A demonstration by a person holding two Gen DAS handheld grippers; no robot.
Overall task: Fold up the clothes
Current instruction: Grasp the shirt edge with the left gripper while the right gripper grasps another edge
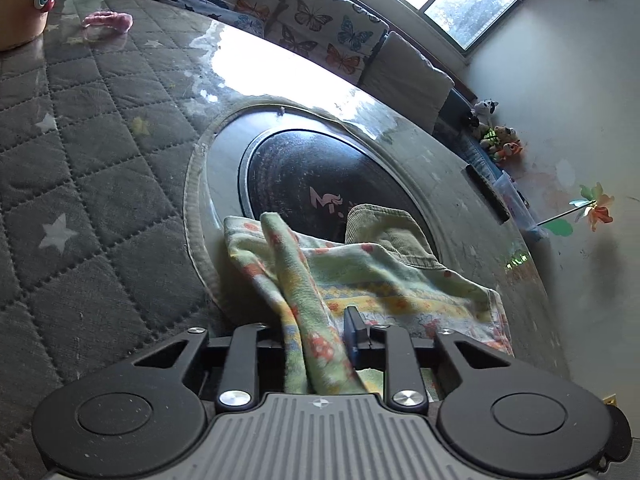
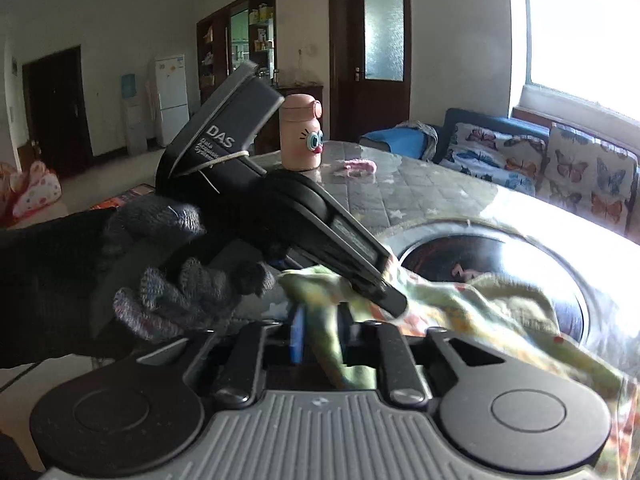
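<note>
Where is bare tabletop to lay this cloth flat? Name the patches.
Free: quilted cover between the pink bottle, pink scrap and round black inset. Crowded: the near edge, where both grippers pinch the floral cloth.

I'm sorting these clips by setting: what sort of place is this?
Most likely a home living room: a sofa with butterfly-print cushions under a window, a fridge in the background, and a quilted table cover.
</note>
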